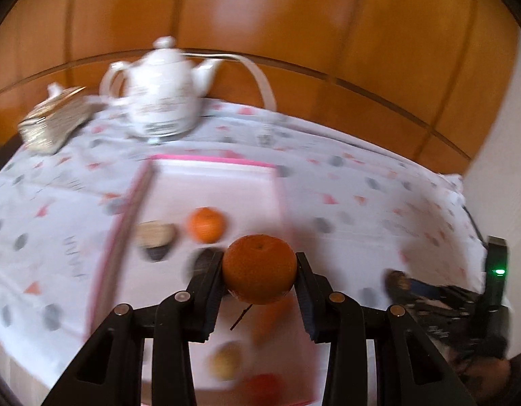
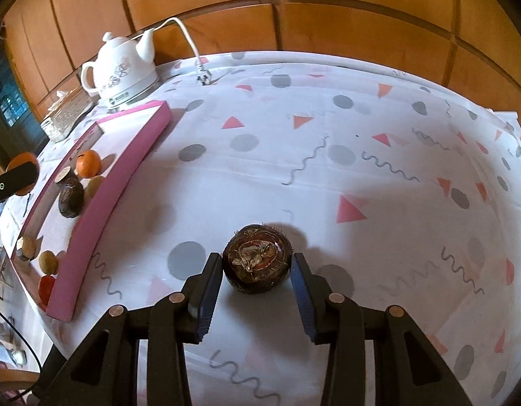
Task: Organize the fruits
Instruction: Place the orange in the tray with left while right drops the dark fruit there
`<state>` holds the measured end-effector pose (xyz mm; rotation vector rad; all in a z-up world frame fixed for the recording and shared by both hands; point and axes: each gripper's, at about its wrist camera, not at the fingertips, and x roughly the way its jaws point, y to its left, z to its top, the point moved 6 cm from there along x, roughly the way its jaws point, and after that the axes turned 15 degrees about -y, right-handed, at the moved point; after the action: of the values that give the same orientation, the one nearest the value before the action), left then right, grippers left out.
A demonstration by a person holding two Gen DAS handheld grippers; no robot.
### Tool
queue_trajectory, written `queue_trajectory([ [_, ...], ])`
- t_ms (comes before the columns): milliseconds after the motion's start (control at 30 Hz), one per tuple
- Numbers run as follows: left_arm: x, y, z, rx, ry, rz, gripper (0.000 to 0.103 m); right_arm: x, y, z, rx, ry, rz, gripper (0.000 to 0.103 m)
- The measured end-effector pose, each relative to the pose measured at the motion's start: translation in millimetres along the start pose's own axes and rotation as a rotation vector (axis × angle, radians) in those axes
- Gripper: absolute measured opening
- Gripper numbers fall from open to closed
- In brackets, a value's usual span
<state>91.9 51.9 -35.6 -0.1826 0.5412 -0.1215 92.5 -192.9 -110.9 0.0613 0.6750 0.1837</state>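
Observation:
My left gripper (image 1: 259, 267) is shut on an orange (image 1: 259, 269), held in the air over the near part of the pink-walled tray (image 1: 213, 159). The tray holds another orange (image 1: 206, 224), a dark fruit (image 2: 70, 198), a yellowish fruit (image 1: 225, 360), a red fruit (image 1: 263, 385) and other small pieces. My right gripper (image 2: 257, 267) is shut on a round dark brown fruit (image 2: 257, 258) over the patterned tablecloth, to the right of the tray's wall (image 2: 101, 199). At the far left of the right wrist view the left gripper's finger (image 2: 13, 179) shows with its orange (image 2: 23, 160).
A white ceramic kettle (image 2: 123, 71) with a white cord (image 2: 189, 40) stands behind the tray. A glittery box (image 1: 53, 125) lies left of it. Wooden panelling backs the table. The tablecloth (image 2: 362, 169) spreads to the right of the tray.

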Motion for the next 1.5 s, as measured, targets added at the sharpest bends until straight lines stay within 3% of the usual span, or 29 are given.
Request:
queue_trajectory([
  [167, -1.8, 54.1, -15.3, -0.044, 0.022, 0.118, 0.04, -3.6, 19.7, 6.4, -0.02, -0.005, 0.049, 0.042],
  [333, 2.5, 69.6, -27.3, -0.047, 0.045, 0.153, 0.04, -7.9, 54.0, 19.7, -0.086, -0.026, 0.117, 0.042],
  [633, 9.7, 53.8, -29.8, -0.012, 0.049, 0.141, 0.04, 3.0, 117.3, 41.4, -0.197, -0.032, 0.233, 0.042],
  [867, 13.8, 53.4, -33.2, 0.001, 0.059, 0.145, 0.04, 19.2, 143.9, 59.7, -0.213, -0.036, 0.283, 0.042],
  [1200, 23.6, 59.9, -35.6, -0.004, 0.078, 0.156, 0.041, 57.0, 165.8, 78.5, -0.197, -0.003, 0.319, 0.042],
  [1500, 32.9, 64.9, -40.8, -0.022, 0.103, 0.174, 0.042, 93.8, 174.3, 73.2, -0.188, 0.067, 0.308, 0.042],
])
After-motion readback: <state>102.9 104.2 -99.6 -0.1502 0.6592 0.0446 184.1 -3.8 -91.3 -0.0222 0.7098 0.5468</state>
